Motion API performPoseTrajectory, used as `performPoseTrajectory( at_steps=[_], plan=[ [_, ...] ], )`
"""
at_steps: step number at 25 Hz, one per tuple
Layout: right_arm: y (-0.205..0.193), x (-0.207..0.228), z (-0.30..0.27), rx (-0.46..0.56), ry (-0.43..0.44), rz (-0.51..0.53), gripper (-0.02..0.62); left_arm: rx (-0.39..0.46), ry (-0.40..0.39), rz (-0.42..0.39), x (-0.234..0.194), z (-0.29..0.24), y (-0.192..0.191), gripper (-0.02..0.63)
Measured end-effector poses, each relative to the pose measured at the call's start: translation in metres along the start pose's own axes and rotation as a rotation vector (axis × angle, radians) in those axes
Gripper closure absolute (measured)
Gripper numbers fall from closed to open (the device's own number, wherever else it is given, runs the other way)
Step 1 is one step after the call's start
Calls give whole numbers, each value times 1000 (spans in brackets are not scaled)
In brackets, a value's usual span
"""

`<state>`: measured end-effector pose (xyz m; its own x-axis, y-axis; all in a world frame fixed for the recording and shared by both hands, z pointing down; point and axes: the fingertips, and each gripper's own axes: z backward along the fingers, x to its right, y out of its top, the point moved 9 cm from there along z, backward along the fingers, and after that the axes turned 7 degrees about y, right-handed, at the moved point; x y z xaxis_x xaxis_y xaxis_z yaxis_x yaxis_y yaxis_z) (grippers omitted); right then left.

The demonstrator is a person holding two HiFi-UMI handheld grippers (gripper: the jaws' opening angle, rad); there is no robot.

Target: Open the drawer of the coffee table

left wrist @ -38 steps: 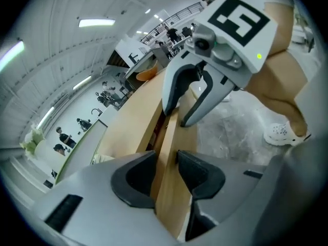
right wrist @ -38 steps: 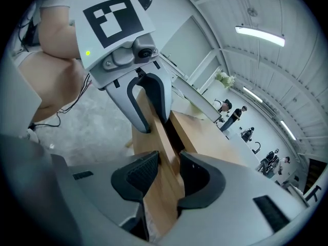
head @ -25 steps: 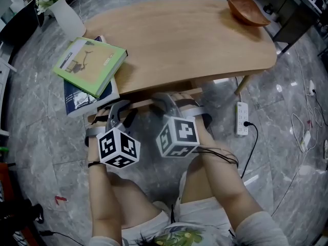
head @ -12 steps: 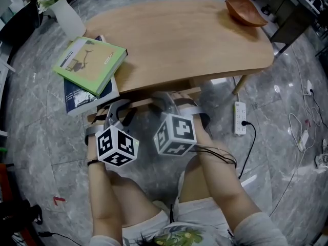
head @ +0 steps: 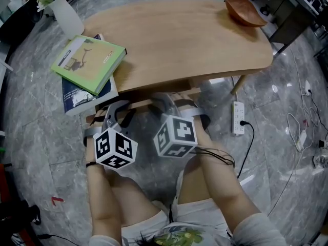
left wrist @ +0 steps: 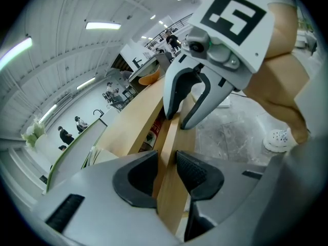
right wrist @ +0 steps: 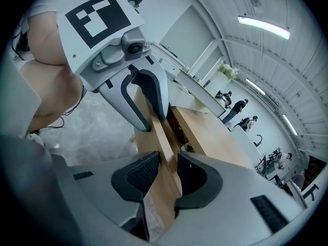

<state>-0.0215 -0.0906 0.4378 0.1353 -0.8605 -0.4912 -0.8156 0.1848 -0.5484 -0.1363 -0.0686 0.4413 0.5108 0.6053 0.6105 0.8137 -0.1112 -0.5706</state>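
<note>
Slightly ajar, the drawer (left wrist: 170,137) holds something red (left wrist: 155,129).

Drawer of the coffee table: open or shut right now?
Slightly open. In the left gripper view a gap separates the drawer front from the table, with a red item visible inside.

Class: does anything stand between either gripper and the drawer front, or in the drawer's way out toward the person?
Nothing visible. The left gripper, whose jaws have just been closing, and the right gripper both already clamp the drawer front. Toward the person, only their own legs lie ahead, seemingly clear of it.
</note>
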Motion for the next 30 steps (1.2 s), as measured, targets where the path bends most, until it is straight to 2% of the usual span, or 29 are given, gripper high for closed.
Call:
performPoseTrajectory(
  at_steps=[30],
  plan=[
    [0, -8, 8, -5, 21, 23, 482, 15, -14, -10, 8, 9, 0, 492]
  ],
)
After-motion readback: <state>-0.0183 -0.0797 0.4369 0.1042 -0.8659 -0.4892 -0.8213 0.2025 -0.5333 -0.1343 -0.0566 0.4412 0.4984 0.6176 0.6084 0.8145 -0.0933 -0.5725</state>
